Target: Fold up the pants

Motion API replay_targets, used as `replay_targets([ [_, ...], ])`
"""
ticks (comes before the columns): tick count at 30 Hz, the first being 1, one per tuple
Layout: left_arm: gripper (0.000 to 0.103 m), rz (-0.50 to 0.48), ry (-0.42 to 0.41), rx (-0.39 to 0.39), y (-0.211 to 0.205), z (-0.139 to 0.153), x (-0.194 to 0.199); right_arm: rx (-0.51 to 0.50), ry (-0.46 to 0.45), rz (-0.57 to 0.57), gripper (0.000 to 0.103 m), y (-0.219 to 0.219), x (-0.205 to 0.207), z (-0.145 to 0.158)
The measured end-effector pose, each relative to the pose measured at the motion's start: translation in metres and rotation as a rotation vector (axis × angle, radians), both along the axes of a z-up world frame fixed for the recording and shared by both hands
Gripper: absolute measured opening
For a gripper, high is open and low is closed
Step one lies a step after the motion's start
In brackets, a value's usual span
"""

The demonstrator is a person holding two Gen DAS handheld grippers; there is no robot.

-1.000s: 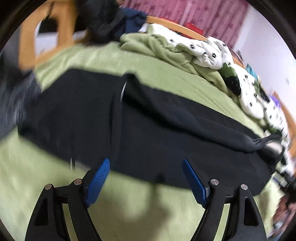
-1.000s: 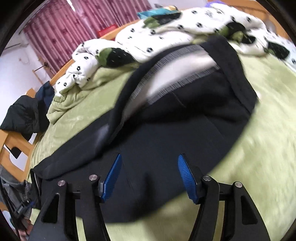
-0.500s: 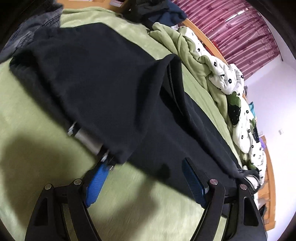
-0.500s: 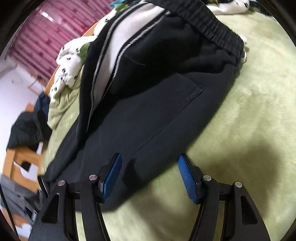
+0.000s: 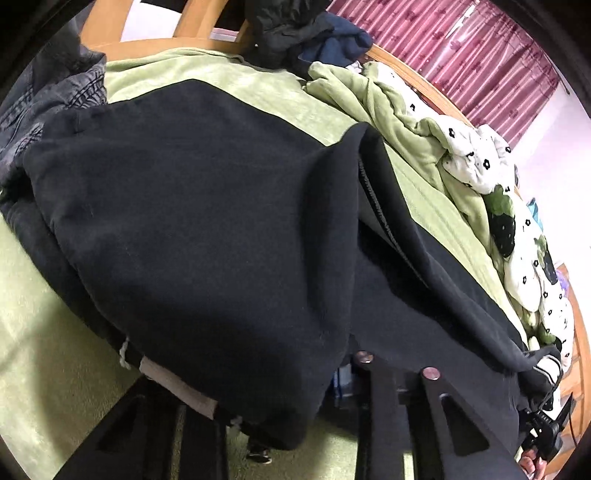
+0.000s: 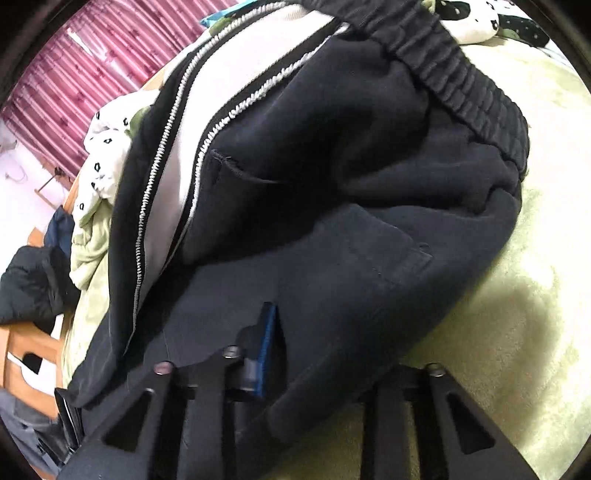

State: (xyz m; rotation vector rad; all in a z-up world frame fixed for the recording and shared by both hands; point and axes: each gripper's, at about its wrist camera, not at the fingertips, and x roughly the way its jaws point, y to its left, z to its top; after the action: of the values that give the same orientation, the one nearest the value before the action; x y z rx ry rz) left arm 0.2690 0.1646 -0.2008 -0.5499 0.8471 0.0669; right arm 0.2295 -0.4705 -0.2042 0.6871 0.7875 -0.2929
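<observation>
Black fleece pants (image 5: 207,229) lie on the green bed. In the left wrist view the hem of a leg drapes over my left gripper (image 5: 280,398), whose jaws have closed on the cloth; the fingertips are hidden under it. In the right wrist view the pants (image 6: 351,206) show their elastic waistband (image 6: 461,88), a white side stripe and a back pocket. My right gripper (image 6: 317,354) has its jaws closed on the near edge of the pants; one blue pad (image 6: 266,350) shows, the other is covered by cloth.
A green blanket (image 5: 44,332) covers the bed. A bunched green and white flowered quilt (image 5: 476,155) lies along the far side. Dark clothes (image 5: 306,33) hang on the wooden frame, grey jeans (image 5: 55,96) lie at the left. Pink curtains (image 6: 74,85) stand behind.
Both grippers moved forward onto the pants' near edge and closed on it; their blue pads, wide apart before, are now buried in the cloth.
</observation>
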Motion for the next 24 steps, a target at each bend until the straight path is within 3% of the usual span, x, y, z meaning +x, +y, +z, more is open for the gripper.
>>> replay_targets([
  [5, 0.014, -0.009, -0.02, 0.016, -0.007, 0.012, -0.008, -0.064, -0.065, -0.027, 0.011, 0.007, -0.023, 0.025],
  [13, 0.012, -0.069, -0.001, -0.031, -0.027, 0.024, -0.063, -0.079, -0.086, 0.016, 0.01, -0.017, -0.074, 0.037],
  [19, 0.012, -0.14, -0.011, -0.049, -0.055, 0.023, -0.139, -0.059, -0.096, 0.008, 0.01, -0.06, -0.16, 0.03],
  [24, 0.012, -0.208, -0.025, -0.01, -0.09, 0.02, -0.215, -0.05, -0.134, -0.024, 0.01, -0.097, -0.247, 0.028],
])
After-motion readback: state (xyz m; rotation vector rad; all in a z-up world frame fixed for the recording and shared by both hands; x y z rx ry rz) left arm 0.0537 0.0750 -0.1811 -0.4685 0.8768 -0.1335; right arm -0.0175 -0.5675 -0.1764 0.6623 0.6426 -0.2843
